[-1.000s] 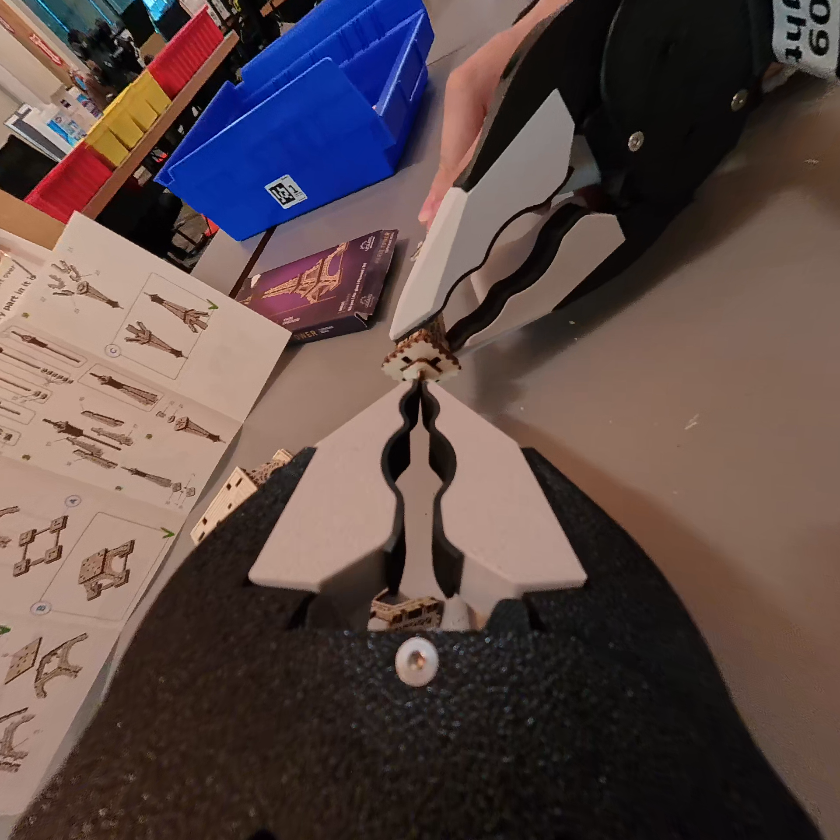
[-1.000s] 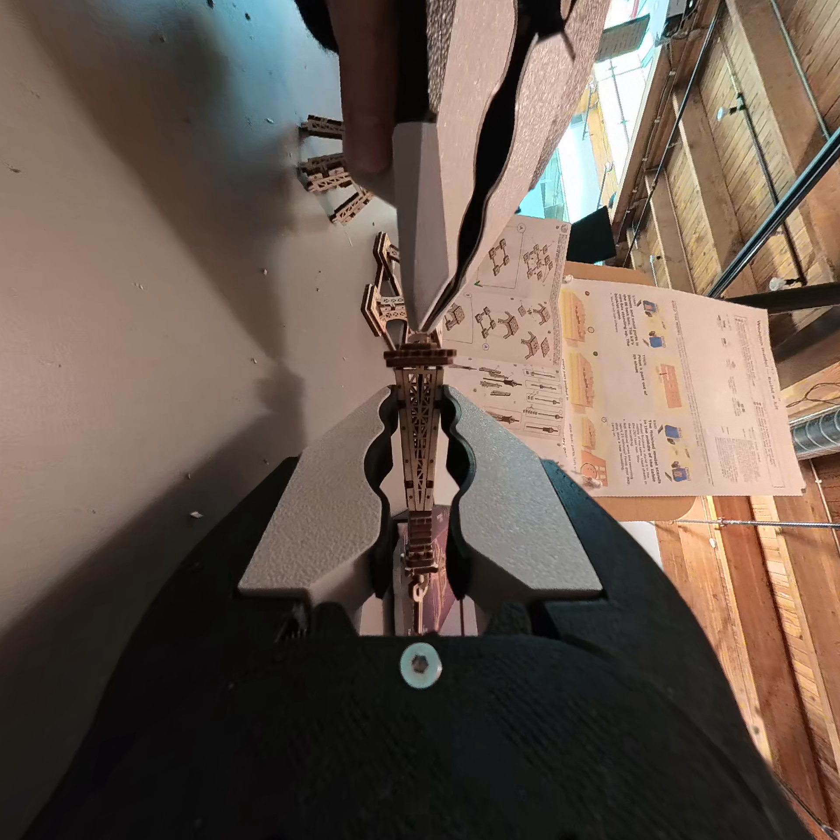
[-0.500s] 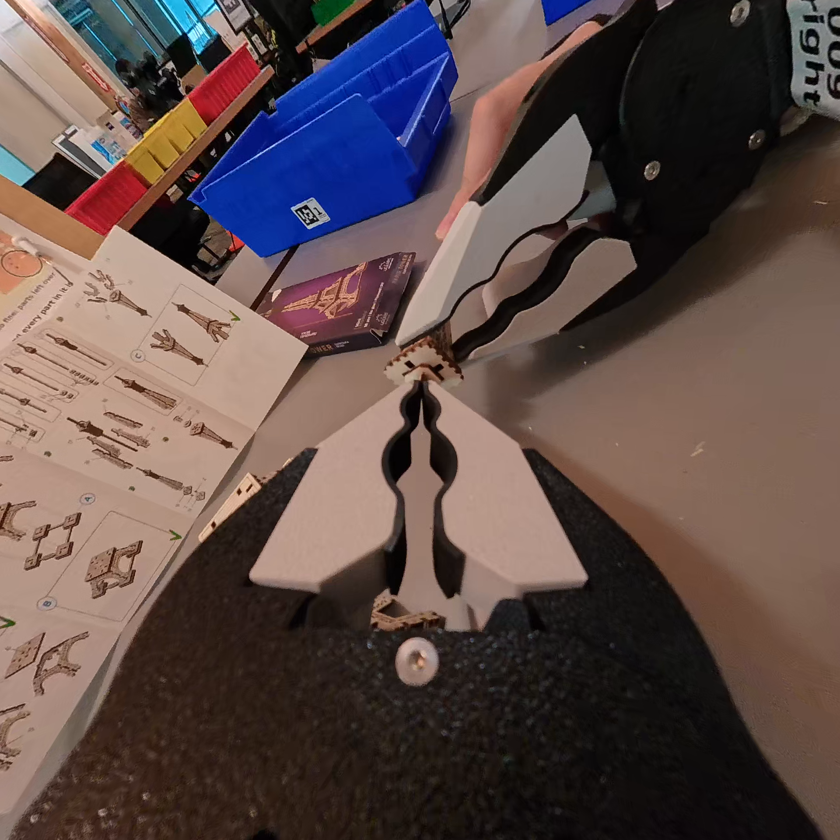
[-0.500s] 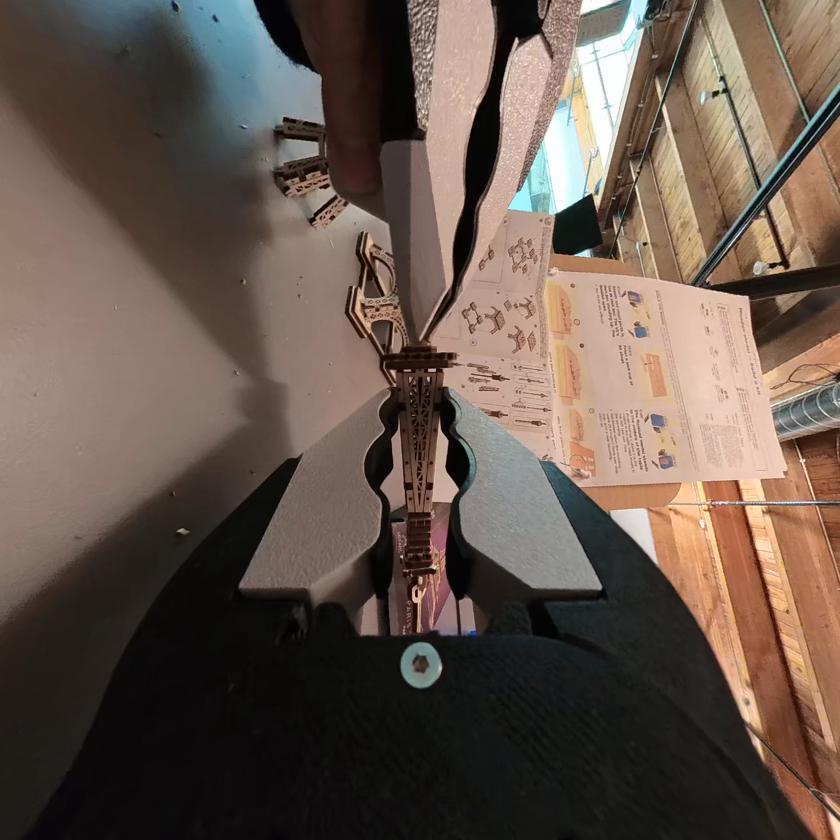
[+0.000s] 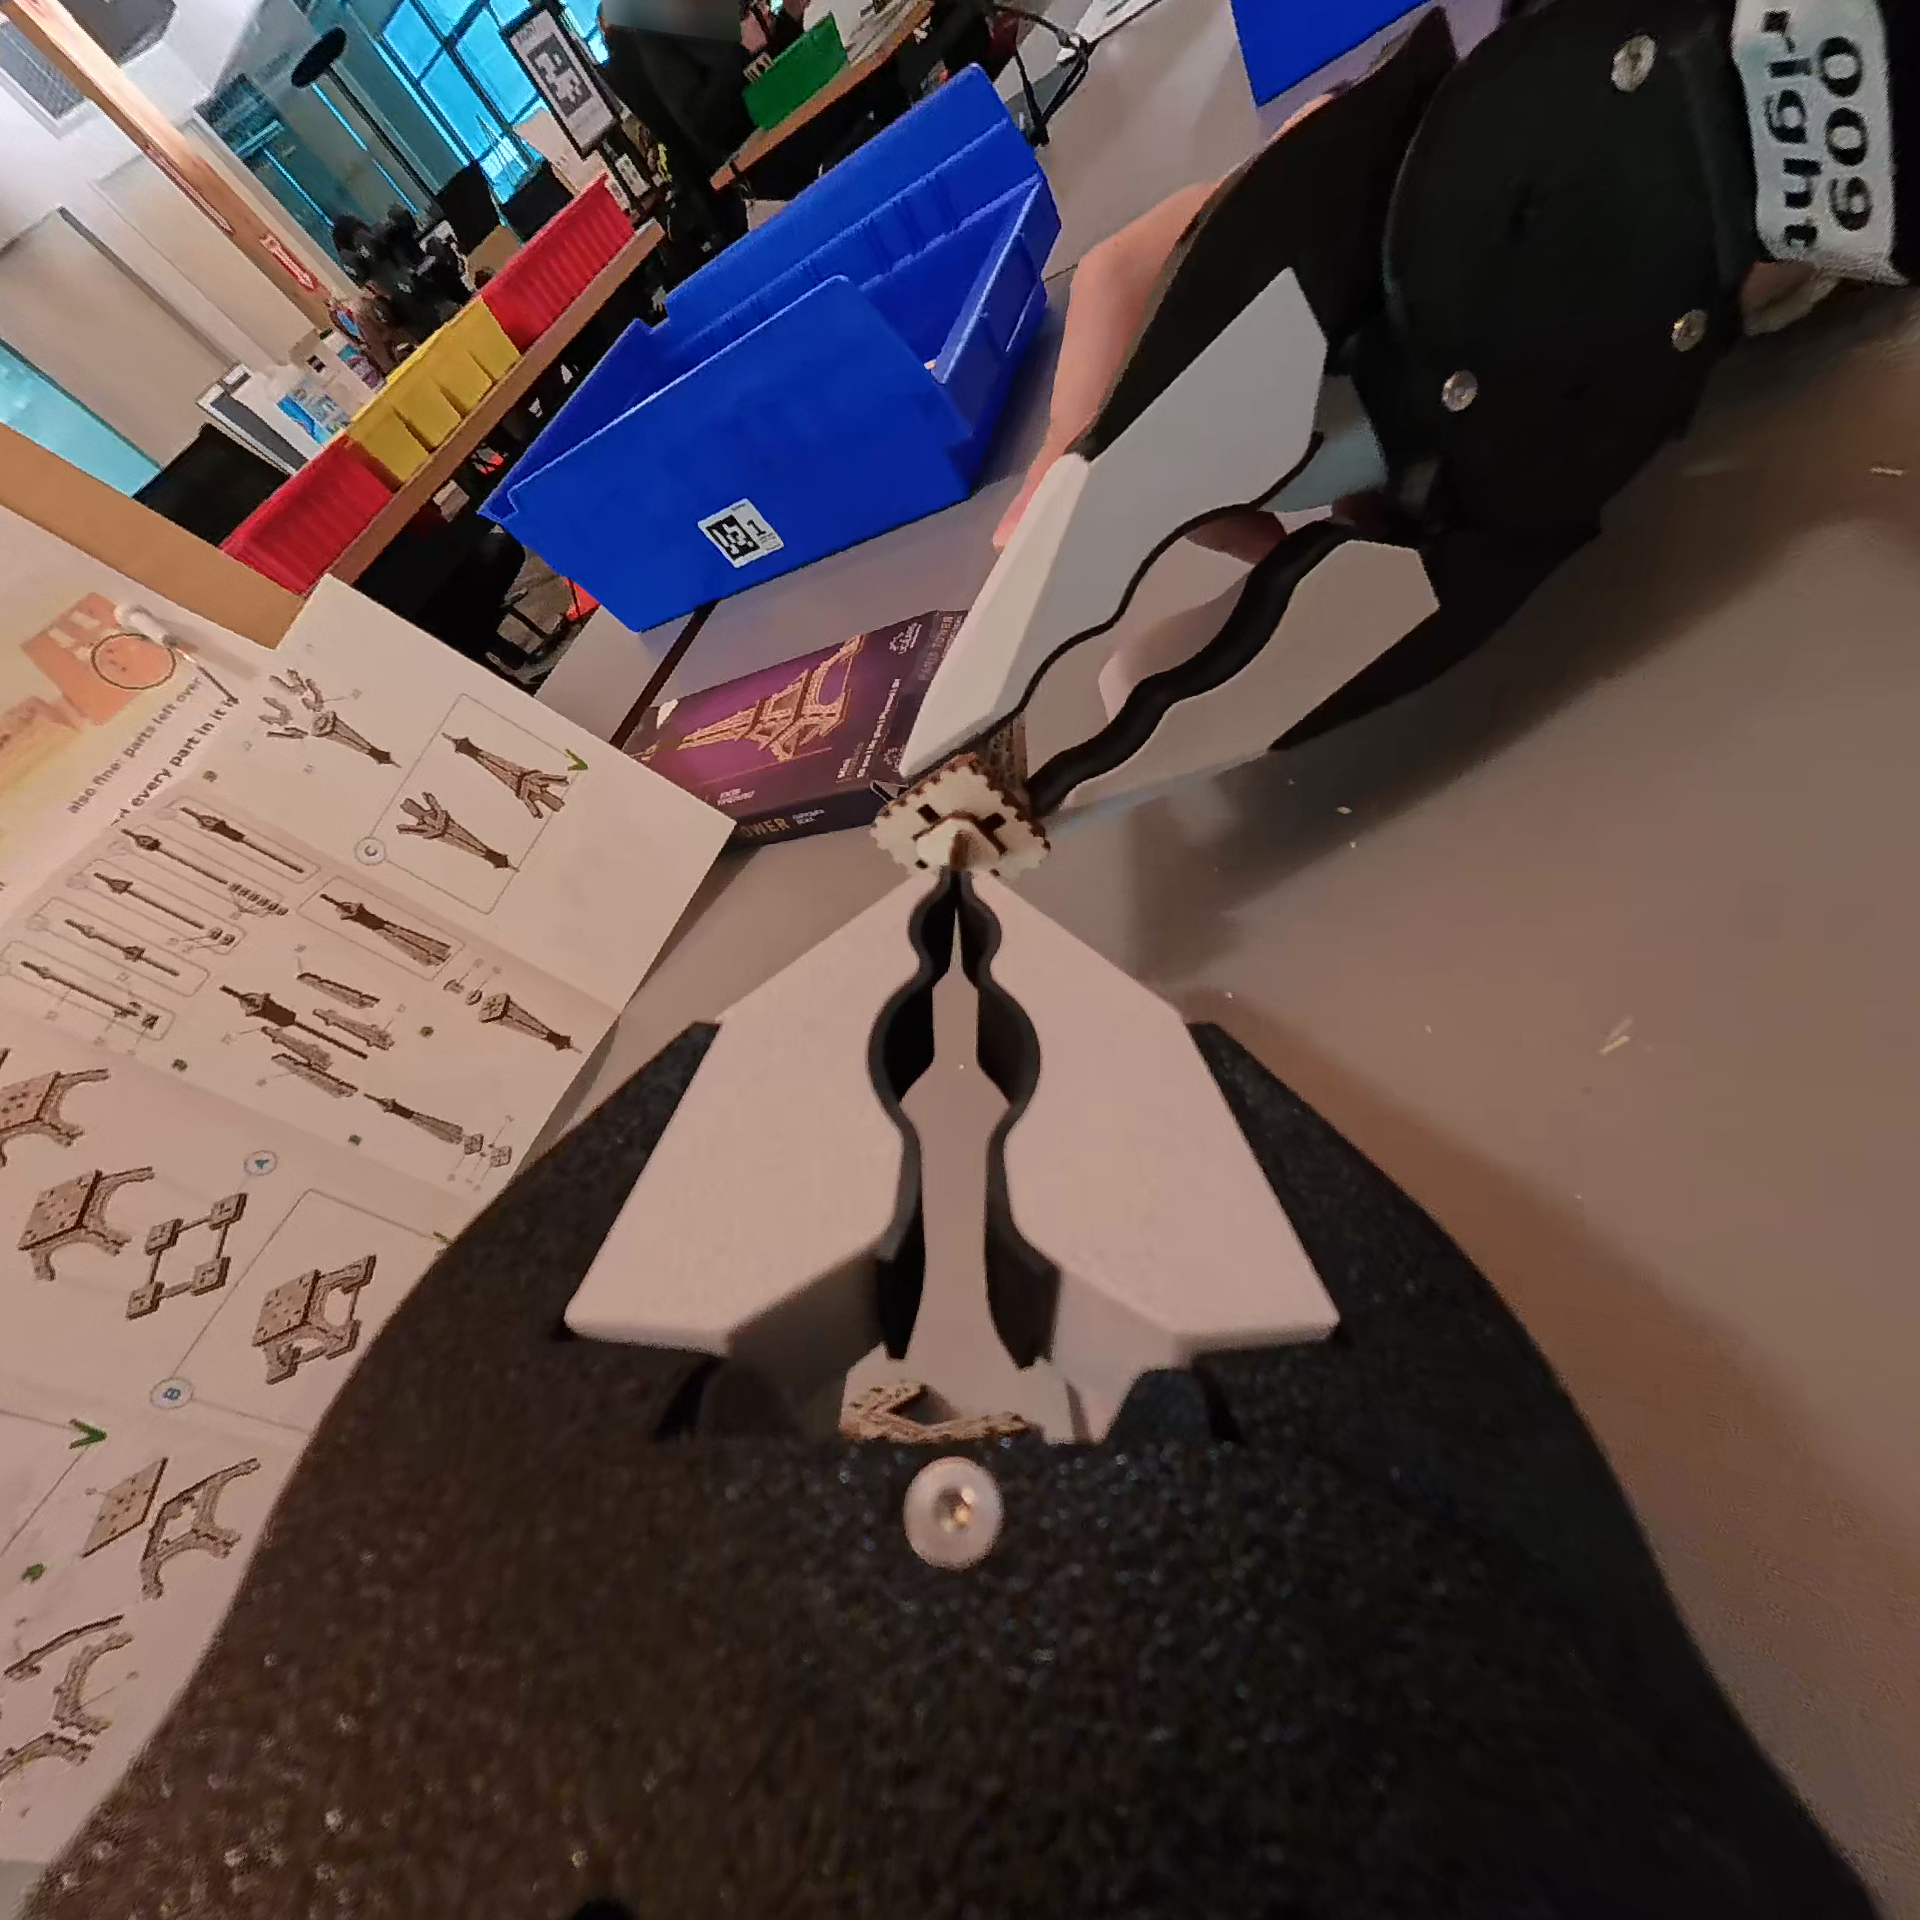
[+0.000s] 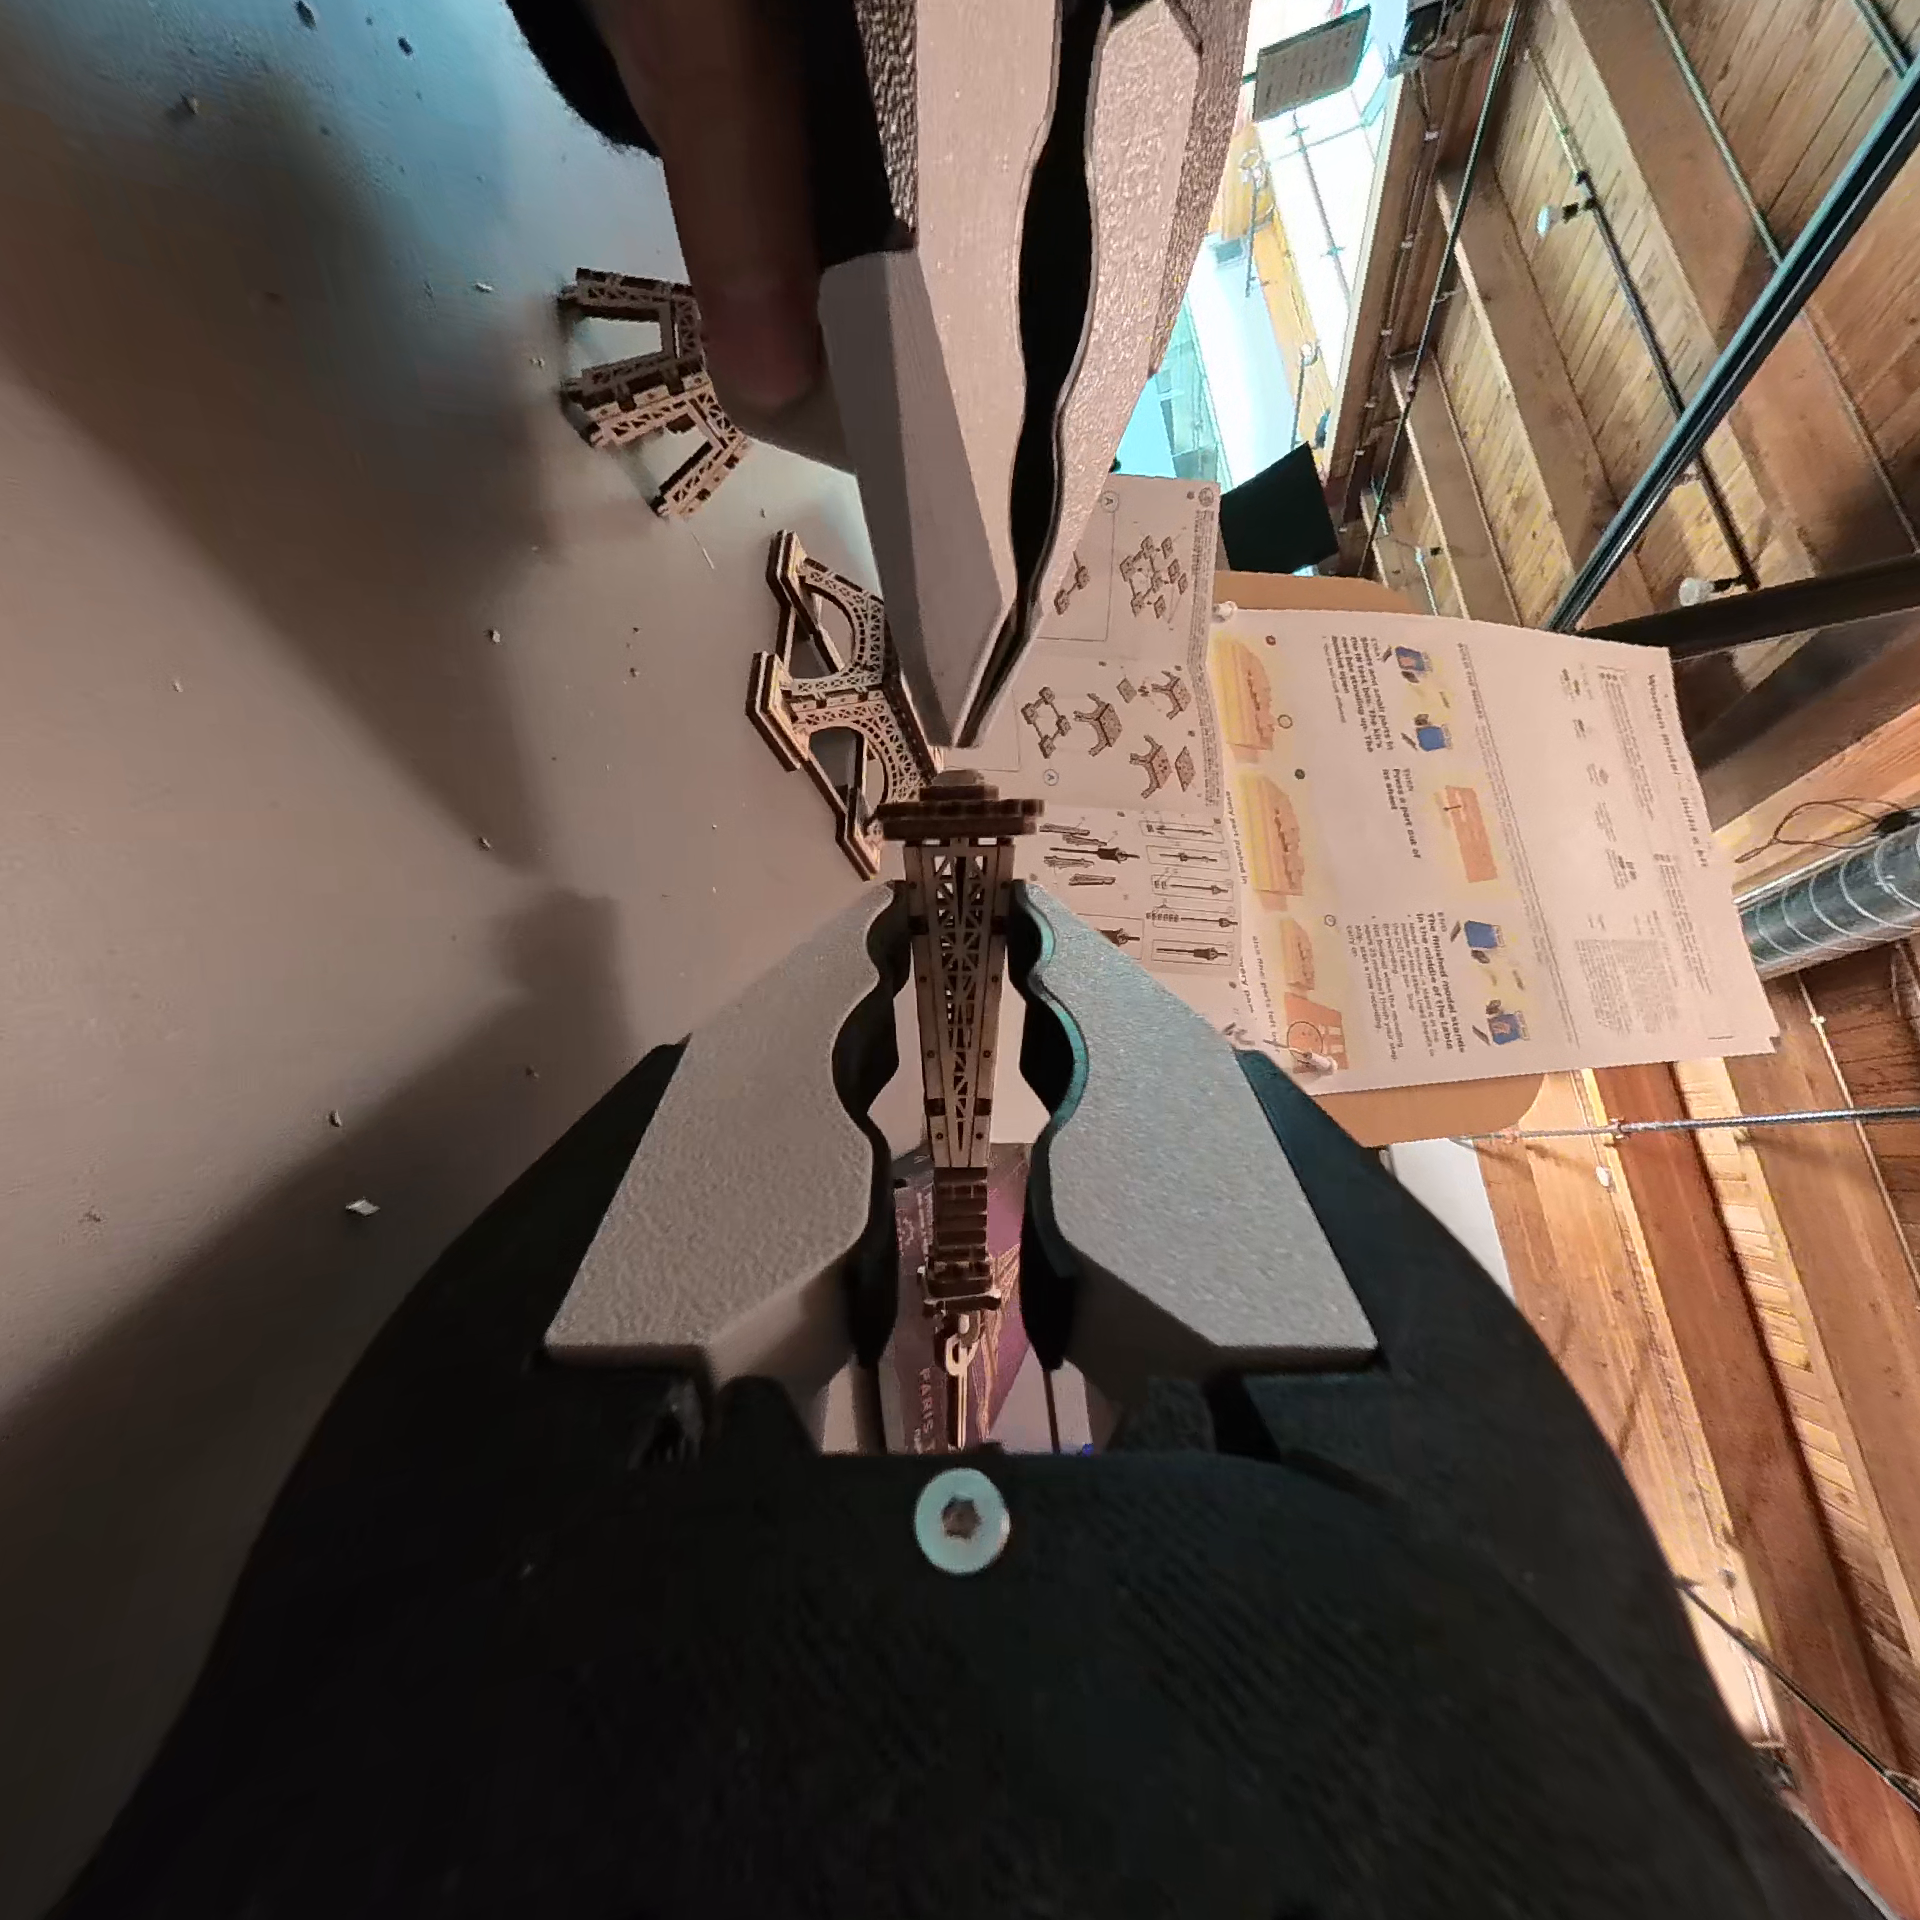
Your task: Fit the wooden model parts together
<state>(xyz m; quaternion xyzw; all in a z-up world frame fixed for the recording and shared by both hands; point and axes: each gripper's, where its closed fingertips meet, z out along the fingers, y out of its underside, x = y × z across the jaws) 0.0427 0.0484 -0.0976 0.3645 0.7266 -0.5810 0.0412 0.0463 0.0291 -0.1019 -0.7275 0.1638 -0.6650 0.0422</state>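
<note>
Writing present, not quoted:
- white band (image 5: 1813, 135) with black lettering, on right gripper (image 5: 977, 764) body, 1 o'clock in left wrist view
- code sticker (image 5: 740, 537) on blue bin (image 5: 831, 416), 11 o'clock
- purple box (image 5: 800, 727), printed lettering
- instruction sheet (image 5: 260, 935), 9 o'clock, small print
- second sheet (image 6: 1475, 831), 2 o'clock in right wrist view

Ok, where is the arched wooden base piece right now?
In the right wrist view, the arched base piece lies flat on the grey table, left of the left gripper, near the instruction sheet.

Pale laser-cut wooden tower (image 6: 956, 997), seemingly matt
</note>
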